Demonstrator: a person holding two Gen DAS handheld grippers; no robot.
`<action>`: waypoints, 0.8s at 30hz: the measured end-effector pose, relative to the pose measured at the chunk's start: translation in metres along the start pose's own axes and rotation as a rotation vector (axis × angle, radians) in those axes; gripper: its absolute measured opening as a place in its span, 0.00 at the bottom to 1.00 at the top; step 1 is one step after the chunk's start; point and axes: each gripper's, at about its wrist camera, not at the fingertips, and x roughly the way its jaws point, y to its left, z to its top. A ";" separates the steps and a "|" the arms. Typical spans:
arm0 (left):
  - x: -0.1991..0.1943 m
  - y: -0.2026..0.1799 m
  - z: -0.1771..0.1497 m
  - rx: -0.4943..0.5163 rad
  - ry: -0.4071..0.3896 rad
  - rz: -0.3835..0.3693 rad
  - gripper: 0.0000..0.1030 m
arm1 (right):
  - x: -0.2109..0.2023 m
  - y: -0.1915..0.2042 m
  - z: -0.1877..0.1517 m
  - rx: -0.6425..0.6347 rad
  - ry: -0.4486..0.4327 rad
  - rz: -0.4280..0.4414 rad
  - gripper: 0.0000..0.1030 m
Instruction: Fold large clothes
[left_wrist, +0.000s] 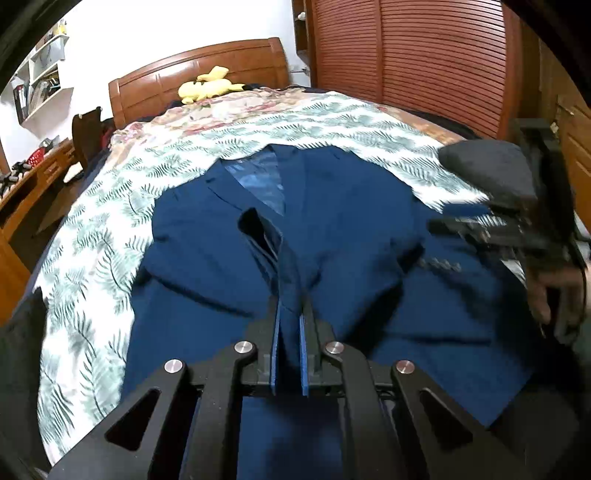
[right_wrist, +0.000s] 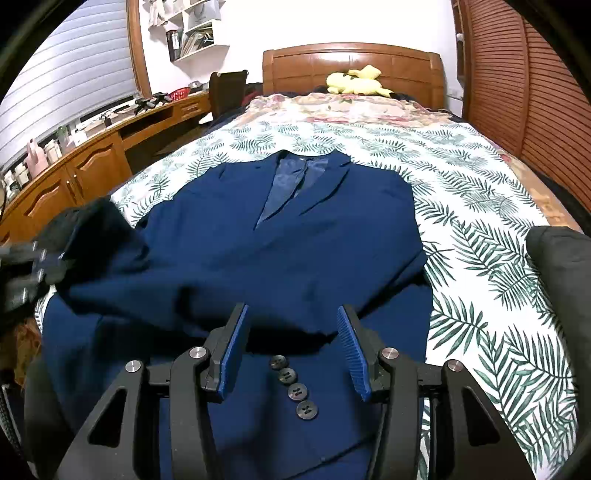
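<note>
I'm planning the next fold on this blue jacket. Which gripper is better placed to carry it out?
Left. The left gripper is already shut on jacket fabric and can carry it across. The right gripper hangs open above the cuff buttons, holding nothing.

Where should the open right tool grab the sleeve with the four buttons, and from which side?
Probably at the cuff of the blue jacket, beside the four buttons. It lies flat directly under the open right tool, so come straight down and pinch its right edge off the bedspread. The left tool already holds cloth.
</note>
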 end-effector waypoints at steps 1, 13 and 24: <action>0.000 -0.003 -0.004 0.000 0.004 0.000 0.09 | 0.000 -0.001 0.000 0.001 -0.001 0.000 0.49; -0.006 -0.018 -0.047 -0.077 0.019 -0.050 0.12 | 0.001 -0.006 0.000 0.003 0.003 0.000 0.49; -0.032 -0.002 -0.056 -0.124 -0.019 -0.034 0.43 | 0.005 -0.002 0.000 -0.013 0.005 0.014 0.49</action>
